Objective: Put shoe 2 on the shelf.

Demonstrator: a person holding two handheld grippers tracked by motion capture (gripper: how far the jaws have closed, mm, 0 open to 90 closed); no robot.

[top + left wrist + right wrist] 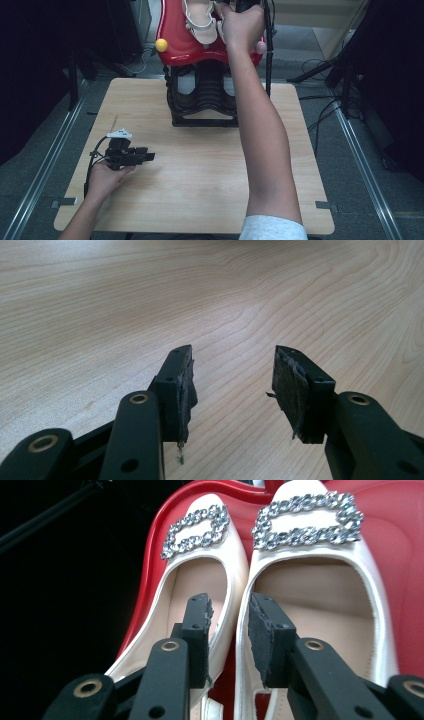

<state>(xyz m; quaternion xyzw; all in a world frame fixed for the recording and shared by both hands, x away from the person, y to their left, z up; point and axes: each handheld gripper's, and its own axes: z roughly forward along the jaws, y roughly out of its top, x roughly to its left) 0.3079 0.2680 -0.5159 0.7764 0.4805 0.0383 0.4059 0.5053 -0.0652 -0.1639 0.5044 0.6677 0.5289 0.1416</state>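
Observation:
Two ivory shoes with rhinestone buckles, one on the left (197, 527) and one on the right (307, 520), lie side by side on a red shelf (395, 555). My right gripper (227, 602) is open above them, one jaw inside each shoe, with their adjoining side walls in the gap. From the high view, the right hand holds that gripper (246, 6) at the shoes (200, 22) on top of the rack. My left gripper (149, 156) rests low on the wooden table (200, 175) at the left, open (232, 375) with only bare wood between its pads.
The red shelf (175, 47) sits on a black rack (205, 95) at the table's far edge, with a yellow knob (161, 45) and a pink knob (261, 47) at its corners. Pale items sit in the lower tier. Cables and stands lie on the floor to the right.

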